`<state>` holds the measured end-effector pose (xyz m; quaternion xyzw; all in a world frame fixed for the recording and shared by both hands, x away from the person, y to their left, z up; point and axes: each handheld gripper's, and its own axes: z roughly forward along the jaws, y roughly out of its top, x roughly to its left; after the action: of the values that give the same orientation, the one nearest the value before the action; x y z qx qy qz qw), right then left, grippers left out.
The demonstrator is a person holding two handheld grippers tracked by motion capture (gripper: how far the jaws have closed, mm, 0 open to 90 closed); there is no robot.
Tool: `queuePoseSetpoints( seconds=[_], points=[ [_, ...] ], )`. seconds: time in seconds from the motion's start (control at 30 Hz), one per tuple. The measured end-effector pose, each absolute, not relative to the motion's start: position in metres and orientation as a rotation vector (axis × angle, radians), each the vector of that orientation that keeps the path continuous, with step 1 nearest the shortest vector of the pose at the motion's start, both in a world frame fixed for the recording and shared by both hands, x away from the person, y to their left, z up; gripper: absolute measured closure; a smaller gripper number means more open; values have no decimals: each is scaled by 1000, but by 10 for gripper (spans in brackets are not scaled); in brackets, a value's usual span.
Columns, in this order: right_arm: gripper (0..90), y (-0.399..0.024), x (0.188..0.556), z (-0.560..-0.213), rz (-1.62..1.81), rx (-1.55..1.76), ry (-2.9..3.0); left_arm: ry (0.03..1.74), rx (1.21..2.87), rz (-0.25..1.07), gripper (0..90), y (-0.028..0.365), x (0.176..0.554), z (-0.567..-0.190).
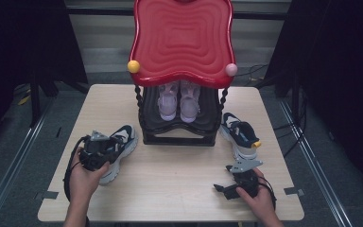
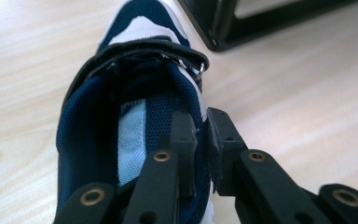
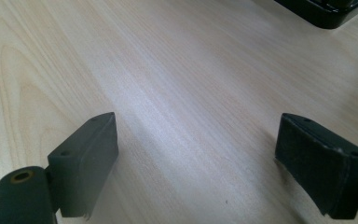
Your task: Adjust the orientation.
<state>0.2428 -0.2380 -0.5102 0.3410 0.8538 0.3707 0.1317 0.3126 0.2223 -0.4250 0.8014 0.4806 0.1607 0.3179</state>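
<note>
Left gripper view shows the left gripper [image 2: 201, 140] with its 2 black jaws clamped on the side wall of the navy and white mesh sneaker [image 2: 121, 116], which lies on the pale wooden table [image 1: 179, 165] just beside the black shoe rack [image 1: 179, 127]. The right gripper [image 3: 198, 154] hovers above bare tabletop, jaws wide apart.

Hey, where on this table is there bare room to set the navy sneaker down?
The widest bare wood lies in front of the black shoe rack, between the left gripper, shut on the navy-and-white sneaker's collar, and the open right gripper. The far-left corner of the light wooden table is also free. It is crowded right of the rack, by the second sneaker.
</note>
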Motion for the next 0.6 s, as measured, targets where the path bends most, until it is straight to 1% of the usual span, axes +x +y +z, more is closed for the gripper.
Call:
queuePoseSetpoints(
  seconds=[0.1, 0.3, 0.43, 0.6],
  points=[
    [127, -238, 243, -510, 1076, 991, 2478, 1295, 2076, 432, 823, 220, 320, -422],
    [127, -238, 243, -510, 1075, 980, 2477, 1344, 2060, 507, 823, 205, 342, -426],
    [127, -238, 243, -510, 1075, 980, 2477, 1346, 2075, 477, 820, 200, 350, -430],
    [127, -238, 243, -510, 1078, 979, 2482, 1336, 2088, 465, 793, 199, 349, -431]
  ],
)
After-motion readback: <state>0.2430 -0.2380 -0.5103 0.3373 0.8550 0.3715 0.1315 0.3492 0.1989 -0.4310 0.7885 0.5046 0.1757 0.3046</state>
